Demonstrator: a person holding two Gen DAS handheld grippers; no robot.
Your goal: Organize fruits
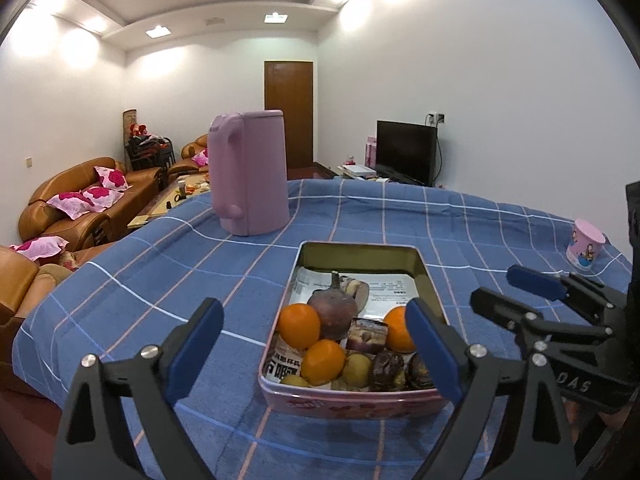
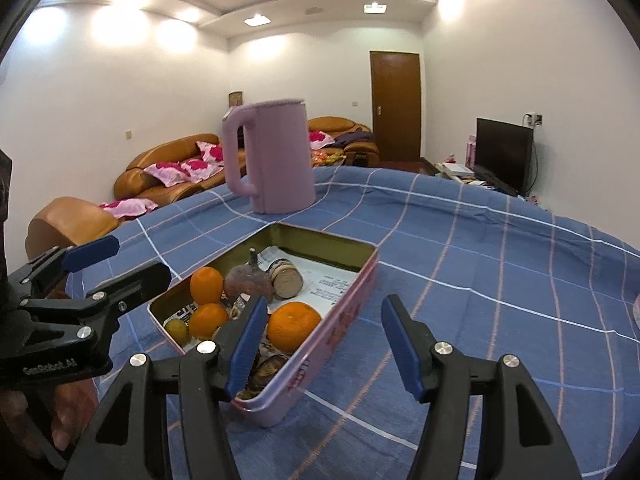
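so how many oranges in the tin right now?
3 oranges, all in the tin: one at the left wall, one nearer the front-left, one by the right wall, partly behind the left gripper's finger. More could be hidden.

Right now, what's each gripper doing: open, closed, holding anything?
Left gripper: open, holding nothing, above the tin.
Right gripper: open, holding nothing.

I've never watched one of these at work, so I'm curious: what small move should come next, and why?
Probably lower the left gripper onto the nearest orange in the tin. Both grippers are open and empty, and the fruit lies jumbled among dark snacks.
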